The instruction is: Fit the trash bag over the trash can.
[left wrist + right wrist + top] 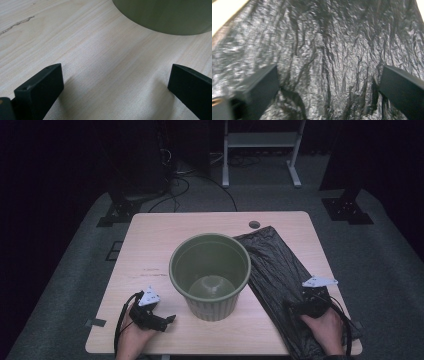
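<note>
An olive-green ribbed bin [212, 306] stands upright and empty in the middle of the light wood table [150, 240]. To its right a crinkled black plastic bag [280, 265] lies flat, reaching the front edge. My left gripper [169, 320] rests low at the front left, pointing toward the bin, open. In the left gripper view its jaws [116, 82] stand wide over bare wood, with the bin's wall [165, 15] ahead. My right gripper [306, 296] sits on the bag near the front right, open. Its jaws [329, 85] stand wide apart over the wrinkled bag [324, 37].
A small round grey cap [254, 224] is set in the table near its far edge. A strip of bare wood [224, 10] shows at the top left of the right gripper view. Dark floor, cables and a white frame [260, 150] lie beyond the table.
</note>
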